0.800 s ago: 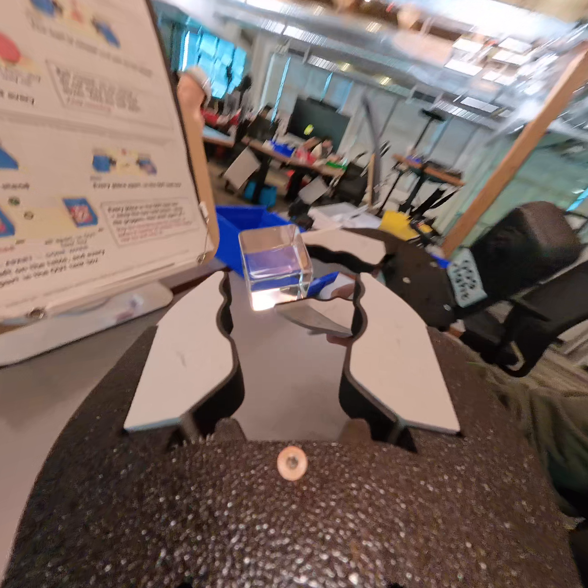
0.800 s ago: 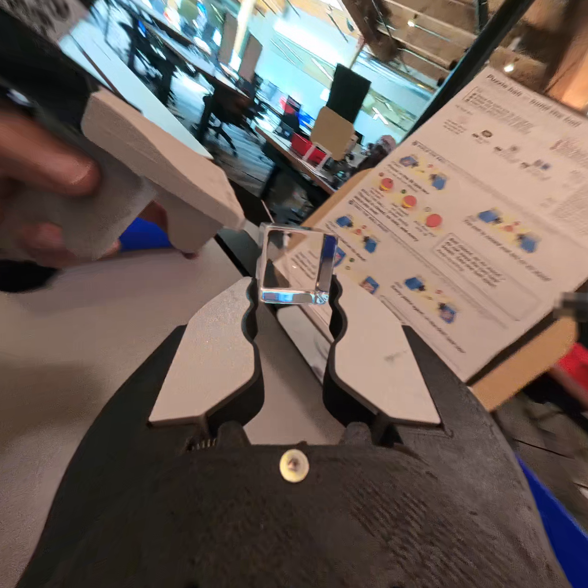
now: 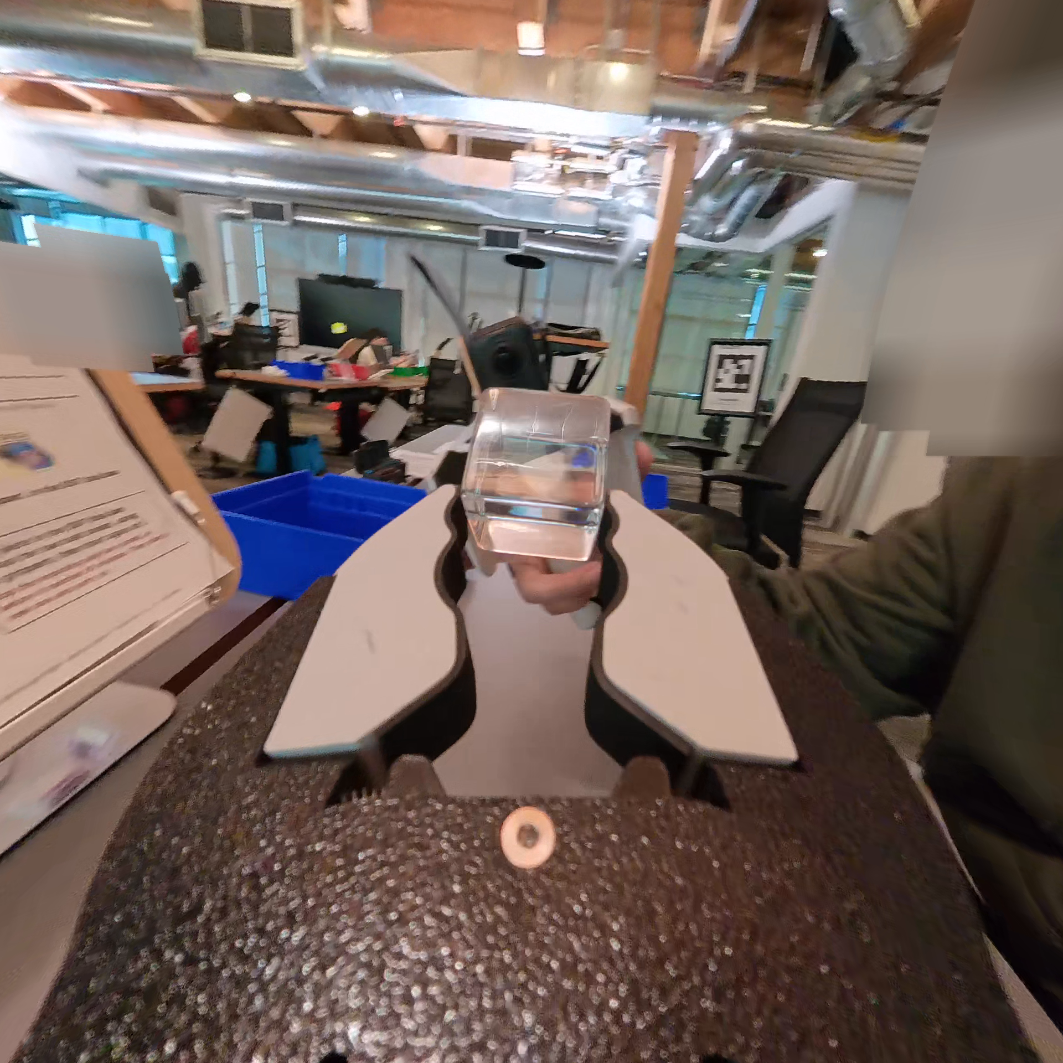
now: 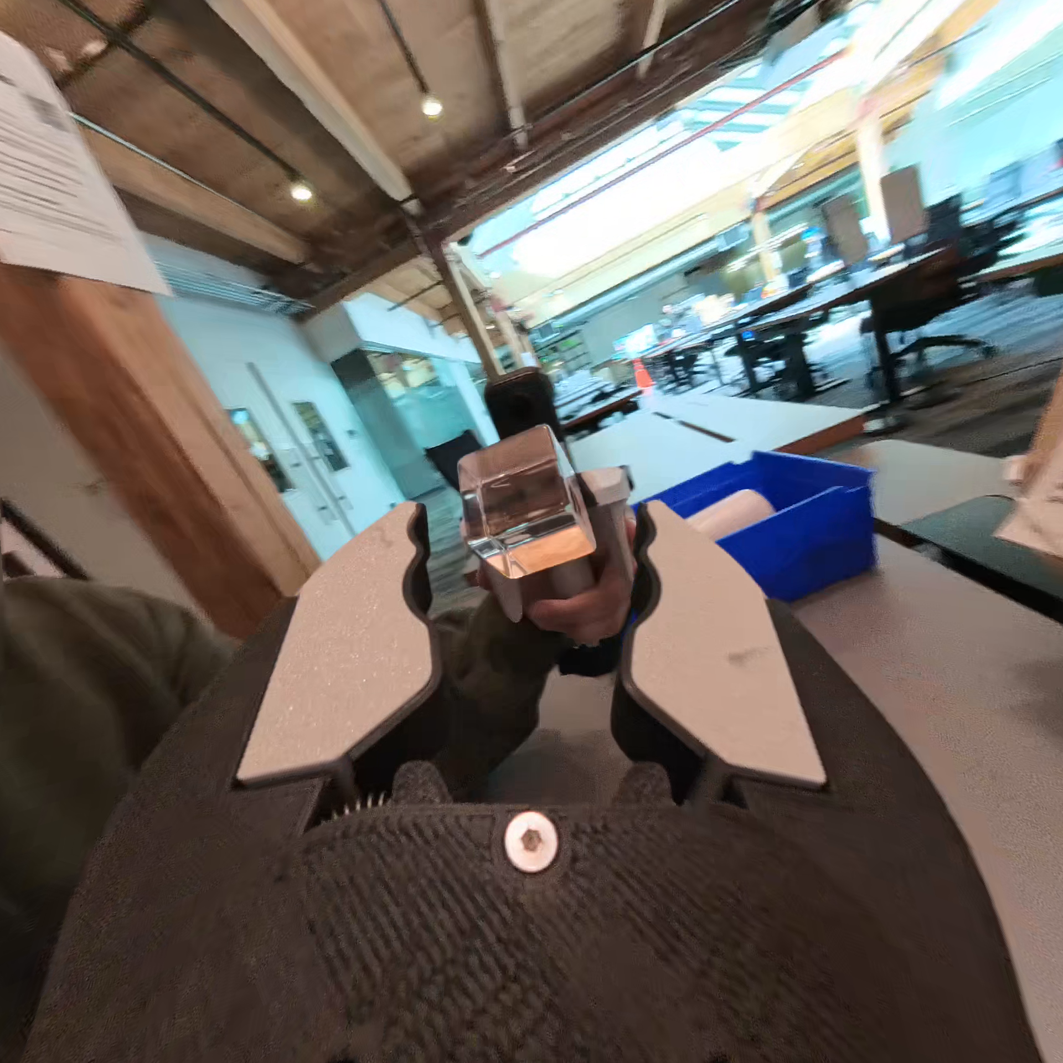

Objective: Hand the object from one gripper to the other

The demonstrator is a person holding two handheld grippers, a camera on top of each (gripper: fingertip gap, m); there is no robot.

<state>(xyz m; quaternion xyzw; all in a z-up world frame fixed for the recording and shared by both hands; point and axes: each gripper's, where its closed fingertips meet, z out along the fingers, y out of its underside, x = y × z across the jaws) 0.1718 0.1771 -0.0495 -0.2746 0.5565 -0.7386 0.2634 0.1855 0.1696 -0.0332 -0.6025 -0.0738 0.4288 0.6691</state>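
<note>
In the left wrist view, the left gripper (image 3: 532, 503) now has the clear cube (image 3: 538, 477) pinched between its fingertips, closed in to the cube's width, side faces against both pads. 0.8 s ago these fingers were spread wide with the cube ahead of them, not touching. Instruction board (image 3: 75, 517) at far left, blue bin (image 3: 299, 517) behind the left finger; both are well clear of the cube.

In the right wrist view, the right gripper (image 4: 532, 517) stands spread wide with nothing in it, a visible gap on both sides of the cube. 0.8 s ago it was the one clamping the cube. The cube sits up in the air, between the two grippers facing each other, above the grey table (image 4: 920, 661). The person's hand (image 4: 581, 604) on the left gripper shows behind it.

Judgement: grip has switched right to left, so the handover is basically done; right only needs to back away.

Cube: transparent solid block, glass or acrylic, slightly rounded edges, bright reflections, warm tint on the lower face. Looks slick, could slip.
</note>
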